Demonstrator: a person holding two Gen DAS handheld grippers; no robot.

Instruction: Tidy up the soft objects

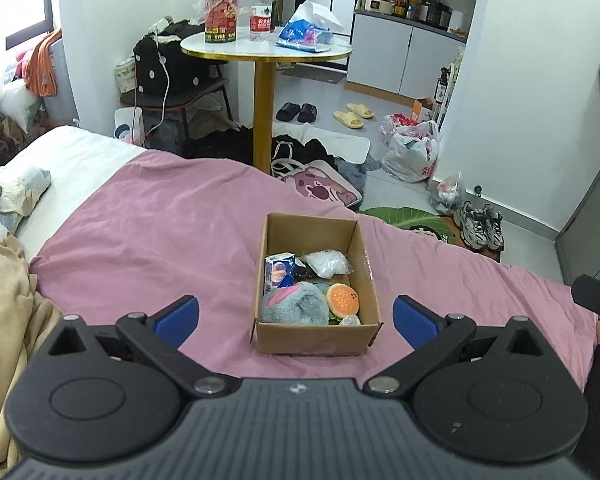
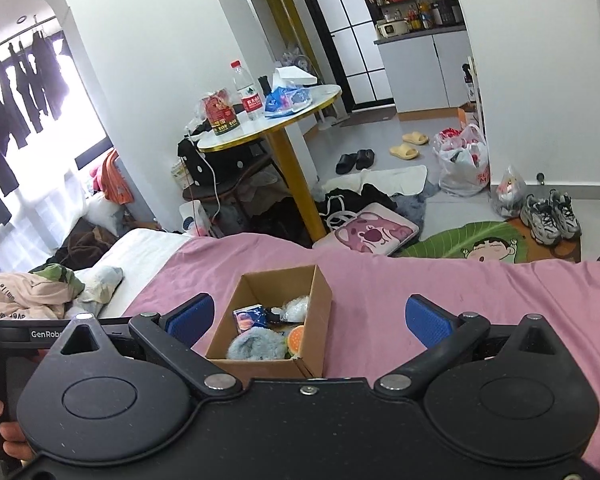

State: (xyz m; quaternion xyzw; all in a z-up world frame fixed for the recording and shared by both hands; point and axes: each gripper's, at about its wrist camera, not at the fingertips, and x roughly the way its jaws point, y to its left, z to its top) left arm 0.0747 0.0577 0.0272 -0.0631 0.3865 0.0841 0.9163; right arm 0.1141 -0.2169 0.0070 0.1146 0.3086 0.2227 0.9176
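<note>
An open cardboard box [image 1: 364, 256] [image 2: 320, 304] stands on the pink bedsheet [image 1: 160, 232]. Inside lie a grey-blue fluffy toy [image 1: 294, 305] [image 2: 256, 345], an orange burger plush [image 1: 342, 297] [image 2: 295, 338], a blue and white pack [image 1: 279, 272] [image 2: 251, 317] and a white bagged item [image 1: 327, 263] [image 2: 296, 309]. My left gripper [image 1: 296, 316] is open just before the box, nothing between its blue pads. My right gripper [image 2: 310, 316] is open too, hovering above the box's near right side, empty.
A round white table [image 1: 266, 50] with a water bottle [image 1: 261, 10], a red can and blue packets stands beyond the bed. Bags, slippers and sneakers [image 1: 480, 226] litter the floor. Crumpled clothes [image 2: 32, 290] and a beige blanket [image 1: 4, 312] lie at the left.
</note>
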